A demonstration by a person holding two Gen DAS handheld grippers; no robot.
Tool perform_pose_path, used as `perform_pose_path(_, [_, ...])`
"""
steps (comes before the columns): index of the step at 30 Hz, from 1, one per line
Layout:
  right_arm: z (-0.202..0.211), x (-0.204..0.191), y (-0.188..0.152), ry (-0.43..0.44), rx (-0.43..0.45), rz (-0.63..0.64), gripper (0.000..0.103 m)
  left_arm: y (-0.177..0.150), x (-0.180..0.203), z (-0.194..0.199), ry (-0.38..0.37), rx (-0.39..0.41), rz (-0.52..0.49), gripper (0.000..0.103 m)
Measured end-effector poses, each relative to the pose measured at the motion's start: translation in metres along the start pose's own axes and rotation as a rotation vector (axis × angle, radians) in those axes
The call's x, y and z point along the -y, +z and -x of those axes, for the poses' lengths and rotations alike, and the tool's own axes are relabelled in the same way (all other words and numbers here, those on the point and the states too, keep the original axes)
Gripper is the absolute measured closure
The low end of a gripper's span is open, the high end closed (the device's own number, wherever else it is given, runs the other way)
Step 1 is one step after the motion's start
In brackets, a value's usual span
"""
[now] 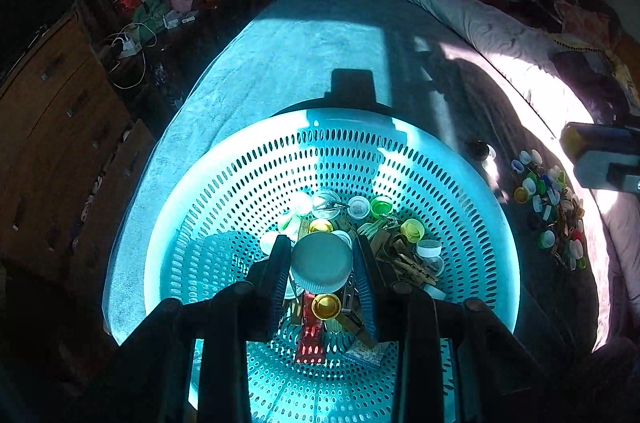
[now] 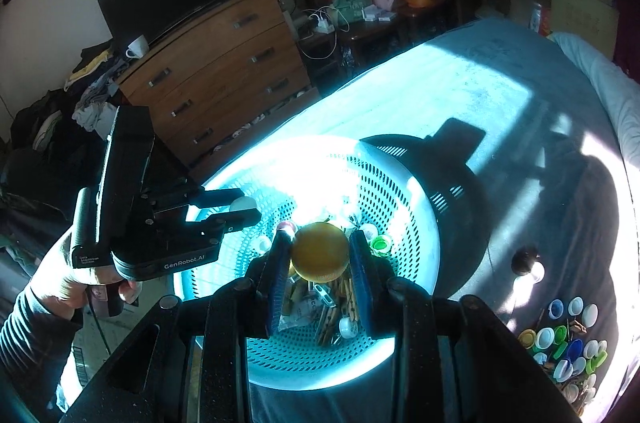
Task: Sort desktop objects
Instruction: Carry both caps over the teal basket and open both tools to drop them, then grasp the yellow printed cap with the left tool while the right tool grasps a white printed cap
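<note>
My left hand-held gripper [image 1: 322,273] is closed on a pale grey-white ribbed plastic bottle cap [image 1: 321,268], pinched across its width between the two blue-padded fingers, and it hangs above the middle of the round turquoise perforated plastic basket [image 1: 472,191] that sits on the blue towel [image 1: 280,63] spread over the bed. My right hand-held gripper [image 2: 319,257] has its fingers on either side of a round amber-yellow plastic cap [image 2: 319,252]; the pads look to touch its rim, so I judge that it is gripped, held over the same basket. Below both caps lies the mixed heap in the basket's bottom: green, yellow and white caps, wooden clothespins [image 1: 408,263] and a red flat strip [image 1: 309,335]. To my right, on the dark cloth near the bed's sunlit edge, is the loose pile of sorted bottle caps [image 2: 568,347], well apart from the basket. To do this step well, I would lift each cap straight up clear of the basket's rim before swinging toward that pile, keeping the squeeze steady, since a smooth round cap could pop out sideways. I would move one hand at a time so the two do not cross, and lower each cap close to the cloth before releasing so that it does not roll.
</note>
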State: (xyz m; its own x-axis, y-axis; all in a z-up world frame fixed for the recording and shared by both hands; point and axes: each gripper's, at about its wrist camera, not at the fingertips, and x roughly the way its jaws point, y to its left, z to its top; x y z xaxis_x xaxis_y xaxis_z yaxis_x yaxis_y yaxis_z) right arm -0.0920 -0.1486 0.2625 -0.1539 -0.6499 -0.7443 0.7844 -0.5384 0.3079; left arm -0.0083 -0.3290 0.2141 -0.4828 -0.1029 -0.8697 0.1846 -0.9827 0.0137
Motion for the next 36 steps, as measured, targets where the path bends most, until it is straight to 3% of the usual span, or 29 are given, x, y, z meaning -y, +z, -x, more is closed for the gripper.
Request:
perform_pose_path(2, [-0.001,-0.005,0.0,0.014,0.003,0.02,0.066,0.001,-0.004,0.0,0.0,-0.001,0.023,0.062])
perform_pose_path(3, [0.001,-0.007,0.0,0.025,0.013,0.025,0.05,0.0,-0.005,0.002,0.006,0.006,0.027,0.061])
perform_pose_path(4, [0.003,-0.008,0.0,0.028,0.028,0.028,0.043,-0.001,-0.006,0.004,0.017,0.009,0.026,0.06])
perform_pose_path(9, [0.032,0.002,-0.006,0.047,0.122,-0.005,0.043,-0.003,-0.003,0.014,0.024,0.029,0.033,0.06])
perform_pose_path(11, [0.052,0.012,-0.019,0.043,0.178,-0.019,0.041,-0.009,0.007,0.024,0.017,0.061,0.014,0.06])
perform_pose_path(12, [0.064,0.018,-0.031,0.02,0.206,-0.014,0.035,-0.016,0.018,0.03,0.006,0.082,-0.02,0.06])
perform_pose_path(15, [0.09,0.041,-0.085,-0.165,0.253,0.064,0.015,-0.046,0.068,0.046,-0.036,0.151,-0.171,0.057])
perform_pose_path(19, [0.105,0.109,-0.185,-0.359,0.164,0.046,0.014,-0.102,0.151,0.055,-0.148,0.22,-0.325,0.05])
perform_pose_path(23, [0.114,0.201,-0.299,-0.431,0.083,-0.23,0.015,-0.15,0.233,0.03,-0.257,0.214,-0.405,0.049])
perform_pose_path(25, [0.121,0.24,-0.357,-0.461,0.083,-0.413,0.017,-0.159,0.261,0.0,-0.291,0.174,-0.386,0.049])
perform_pose_path(28, [0.124,0.277,-0.425,-0.439,0.096,-0.605,0.023,-0.156,0.284,-0.054,-0.235,0.141,-0.309,0.049])
perform_pose_path(32, [0.125,0.262,-0.455,-0.465,0.173,-0.557,0.025,-0.132,0.289,-0.105,-0.153,0.147,-0.18,0.049])
perform_pose_path(36, [0.115,0.25,-0.453,-0.472,0.184,-0.484,0.003,-0.101,0.295,-0.126,-0.104,0.206,-0.161,0.049])
